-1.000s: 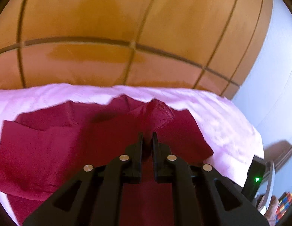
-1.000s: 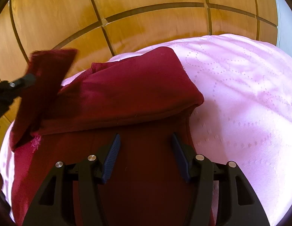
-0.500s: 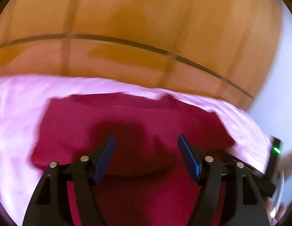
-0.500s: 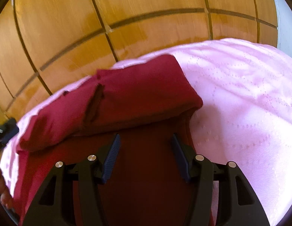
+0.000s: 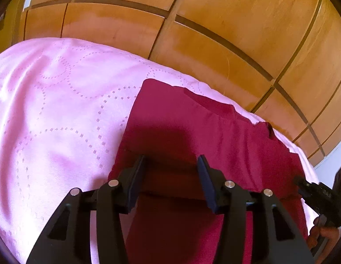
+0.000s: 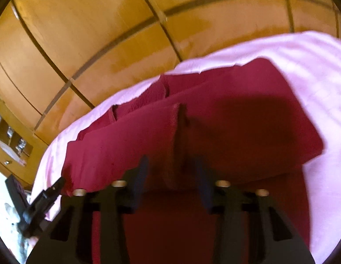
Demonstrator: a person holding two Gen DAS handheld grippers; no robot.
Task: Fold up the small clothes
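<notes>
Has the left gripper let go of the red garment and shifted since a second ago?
Yes. The left gripper now stands open over the red garment; its view has swung left, with more pink bedspread showing.

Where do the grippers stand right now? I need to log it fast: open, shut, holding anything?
Left gripper: open, empty, over the red garment.
Right gripper: open, empty, over the same garment's folded layer.

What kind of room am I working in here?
Probably a bedroom: the red garment lies on a pink quilted bedspread, with wooden wardrobe-style panels right behind it.
</notes>
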